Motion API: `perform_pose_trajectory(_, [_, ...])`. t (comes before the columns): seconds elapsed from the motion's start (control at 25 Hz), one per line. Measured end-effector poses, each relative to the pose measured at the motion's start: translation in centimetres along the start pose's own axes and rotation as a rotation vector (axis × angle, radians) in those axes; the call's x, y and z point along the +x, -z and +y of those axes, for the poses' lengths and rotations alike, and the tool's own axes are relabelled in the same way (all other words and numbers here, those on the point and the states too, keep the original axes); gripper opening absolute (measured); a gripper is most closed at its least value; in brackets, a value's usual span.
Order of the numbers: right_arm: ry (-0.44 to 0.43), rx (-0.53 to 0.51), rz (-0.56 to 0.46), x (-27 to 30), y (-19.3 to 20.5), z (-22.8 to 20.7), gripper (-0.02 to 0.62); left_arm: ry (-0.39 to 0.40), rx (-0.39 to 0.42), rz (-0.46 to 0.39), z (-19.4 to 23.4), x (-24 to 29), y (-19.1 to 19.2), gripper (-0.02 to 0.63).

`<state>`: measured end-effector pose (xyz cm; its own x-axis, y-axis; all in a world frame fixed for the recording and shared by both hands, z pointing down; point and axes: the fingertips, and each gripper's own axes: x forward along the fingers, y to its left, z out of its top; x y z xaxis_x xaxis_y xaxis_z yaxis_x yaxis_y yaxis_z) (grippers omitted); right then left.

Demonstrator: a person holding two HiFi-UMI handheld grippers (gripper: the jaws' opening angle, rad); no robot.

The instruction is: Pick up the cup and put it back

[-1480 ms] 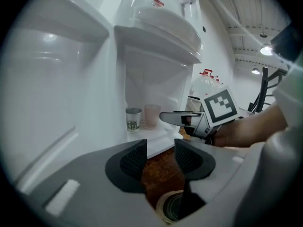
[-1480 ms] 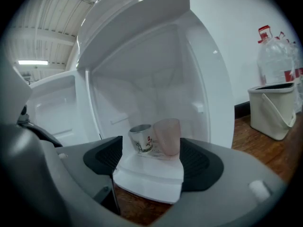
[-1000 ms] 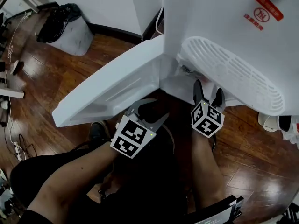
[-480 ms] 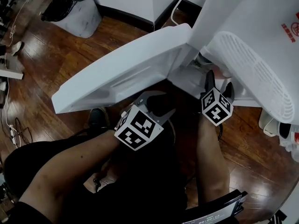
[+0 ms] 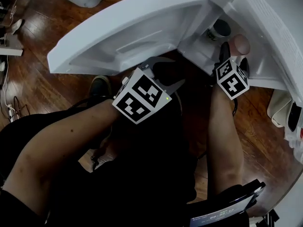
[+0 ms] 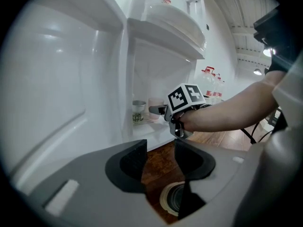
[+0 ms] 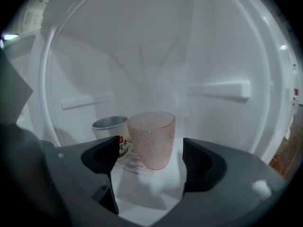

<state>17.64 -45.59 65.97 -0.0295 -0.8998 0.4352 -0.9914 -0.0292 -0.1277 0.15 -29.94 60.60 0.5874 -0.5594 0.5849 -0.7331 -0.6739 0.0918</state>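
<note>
Pink dimpled cup [image 7: 151, 138] upright on white cabinet shelf [image 7: 147, 193], just beside metal cup [image 7: 109, 126], right gripper [image 7: 150, 161] spread wide either side of it, unclamped, left gripper [image 6: 160, 160] parted and empty above wooden floor [image 6: 158, 167].

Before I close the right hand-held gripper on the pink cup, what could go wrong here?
1. The pink cup stands at the tips of the open right hand-held gripper, perhaps not fully between its jaws. Closing now might clip only its near wall and tip it.
2. A grey cup stands close behind it to the left, so the left jaw could knock it on the way in.
3. The printed sheet at the cup's base might slide.
</note>
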Motion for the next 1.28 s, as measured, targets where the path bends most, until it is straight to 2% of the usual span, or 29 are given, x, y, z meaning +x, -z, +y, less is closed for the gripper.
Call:
perform_pose_trajectory(0.2, [0.024,-0.017,0.012,0.3,-0.2,0.0,0.396,-0.001,-0.03,-0.011,0.0,-0.2,0.1,0.268])
perform_pose_trajectory(0.56, [0.022,-0.044,0.015,1.9,-0.2,0.0,0.396,-0.04,-0.035,-0.012,0.7,-0.1,0.3,0.268])
perform_pose_trajectory(0.92, [0.046,-0.061,0.012,2.8,-0.4,-0.5,0.391,-0.036,-0.047,-0.022,0.6,-0.9,0.5,0.268])
perform_pose_trajectory(1.28, [0.012,-0.082,-0.005,3.2,-0.5,-0.5,0.37,-0.053,-0.055,-0.033,0.9,-1.0,0.3,0.268])
